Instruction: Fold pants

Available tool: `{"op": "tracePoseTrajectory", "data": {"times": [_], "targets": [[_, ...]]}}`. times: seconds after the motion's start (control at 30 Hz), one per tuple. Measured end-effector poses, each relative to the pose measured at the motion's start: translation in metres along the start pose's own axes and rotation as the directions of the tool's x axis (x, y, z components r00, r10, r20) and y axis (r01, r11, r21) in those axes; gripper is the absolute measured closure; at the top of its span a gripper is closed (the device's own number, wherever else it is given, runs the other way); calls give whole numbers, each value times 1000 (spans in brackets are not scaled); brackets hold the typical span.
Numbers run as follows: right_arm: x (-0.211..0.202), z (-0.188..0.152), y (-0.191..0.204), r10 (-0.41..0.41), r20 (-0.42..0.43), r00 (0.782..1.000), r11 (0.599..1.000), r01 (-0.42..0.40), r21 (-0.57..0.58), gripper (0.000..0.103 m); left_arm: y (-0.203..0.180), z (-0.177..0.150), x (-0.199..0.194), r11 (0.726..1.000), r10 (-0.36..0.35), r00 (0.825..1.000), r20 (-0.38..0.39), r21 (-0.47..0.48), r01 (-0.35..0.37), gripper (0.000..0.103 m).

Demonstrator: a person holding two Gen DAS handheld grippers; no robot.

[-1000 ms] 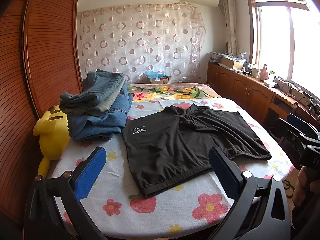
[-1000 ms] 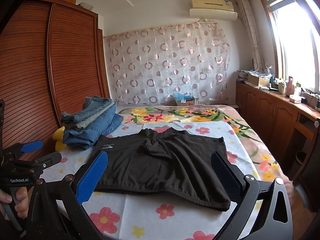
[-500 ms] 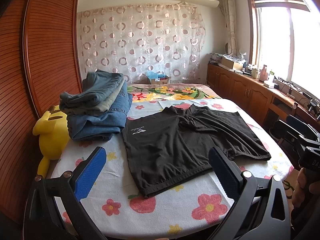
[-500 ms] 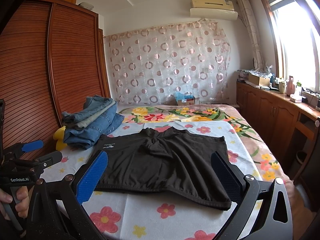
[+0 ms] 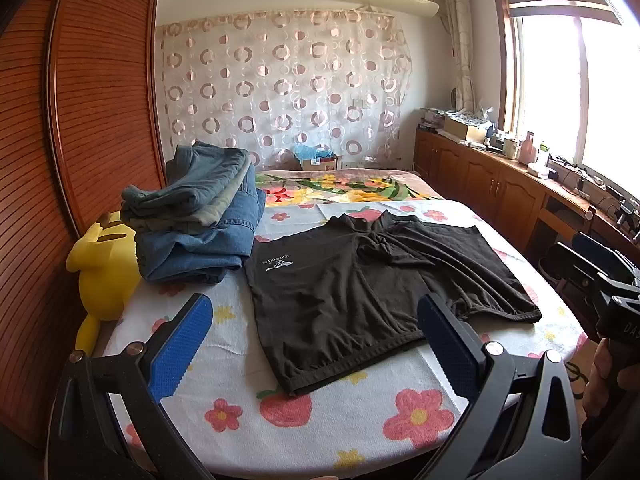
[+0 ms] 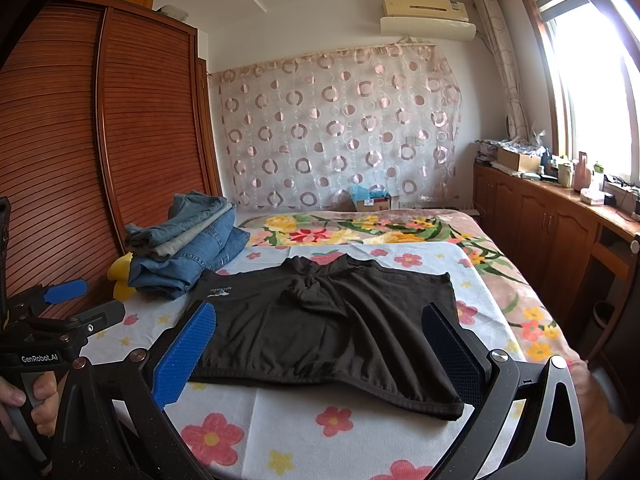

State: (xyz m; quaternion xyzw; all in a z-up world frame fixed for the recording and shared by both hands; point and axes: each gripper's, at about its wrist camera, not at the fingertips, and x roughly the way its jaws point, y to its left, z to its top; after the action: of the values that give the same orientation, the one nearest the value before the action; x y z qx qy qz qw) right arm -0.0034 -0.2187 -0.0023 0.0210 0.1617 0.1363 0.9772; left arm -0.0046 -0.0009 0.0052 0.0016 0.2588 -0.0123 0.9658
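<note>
Black shorts [image 5: 360, 292] [image 6: 320, 328] lie spread flat on the floral sheet, waistband toward me, a small white logo on the left leg. My left gripper [image 5: 312, 340] hovers open above the near edge of the bed, short of the waistband, with nothing between its blue pads. My right gripper [image 6: 320, 352] is open too, held above the waistband's right part. In the right wrist view the left gripper [image 6: 68, 308] shows at far left in a hand [image 6: 24, 404]. In the left wrist view the right gripper [image 5: 596, 276] shows at far right.
A stack of folded jeans [image 5: 200, 216] [image 6: 184, 244] sits at the left of the bed beside a yellow plush toy [image 5: 104, 264]. A wooden slatted wardrobe [image 5: 80, 120] runs along the left. Low cabinets [image 5: 500, 188] with clutter stand under the window at right. A cardboard box [image 6: 372, 200] rests by the curtain.
</note>
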Motion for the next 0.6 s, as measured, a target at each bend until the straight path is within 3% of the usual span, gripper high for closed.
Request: {"op": "tracePoseTrajectory", "data": {"times": [0.6], "targets": [[0, 0, 0, 0, 3, 1000, 1000, 0, 1, 0, 0, 0, -1, 1000, 0, 1000, 3, -1, 0, 0]]}}
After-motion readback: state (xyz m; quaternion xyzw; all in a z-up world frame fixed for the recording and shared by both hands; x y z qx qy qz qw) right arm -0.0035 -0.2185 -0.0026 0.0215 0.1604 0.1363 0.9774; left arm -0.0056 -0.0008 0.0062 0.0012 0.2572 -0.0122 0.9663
